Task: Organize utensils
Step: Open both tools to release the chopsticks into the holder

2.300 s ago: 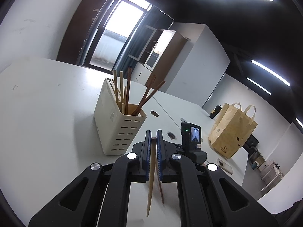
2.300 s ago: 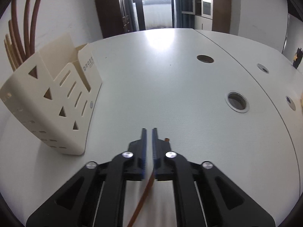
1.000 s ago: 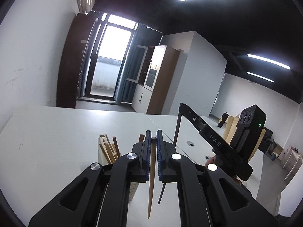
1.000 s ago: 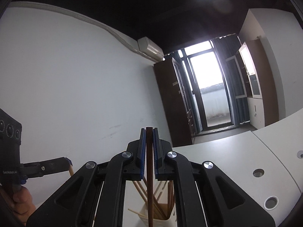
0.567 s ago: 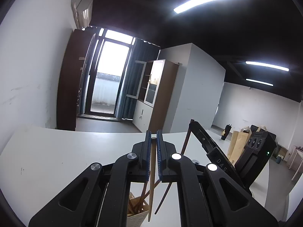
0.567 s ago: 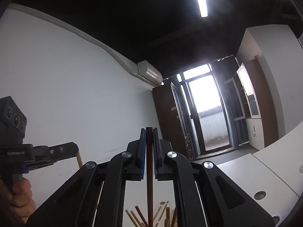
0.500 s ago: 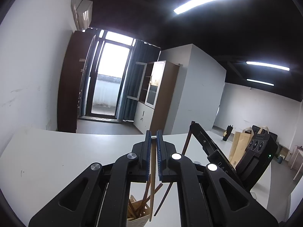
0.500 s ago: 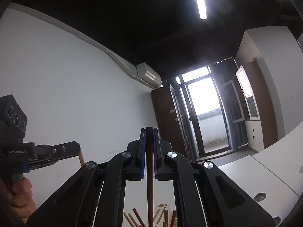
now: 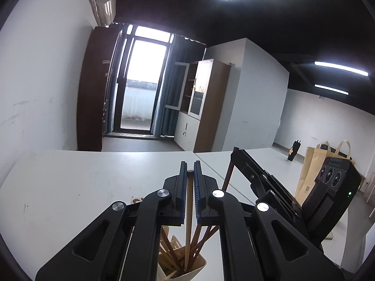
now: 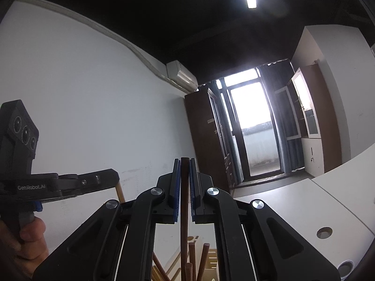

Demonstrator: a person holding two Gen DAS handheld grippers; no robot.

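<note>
Left gripper (image 9: pixel 190 172) has its jaws pinched on a light wooden chopstick (image 9: pixel 188 222), hanging straight down with its lower end inside the cream holder (image 9: pixel 195 268) on the white desk (image 9: pixel 70 182). Right gripper (image 10: pixel 185 164) is clamped on a dark brown chopstick (image 10: pixel 184 210), also upright over the same holder (image 10: pixel 212 257), with other sticks already standing in it.

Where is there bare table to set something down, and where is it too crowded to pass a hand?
Bare white table spreads left of the left gripper, out to the wall. It is crowded at the cream holder, already packed with chopsticks, where the left gripper lowers a light chopstick and the right gripper a dark chopstick.
</note>
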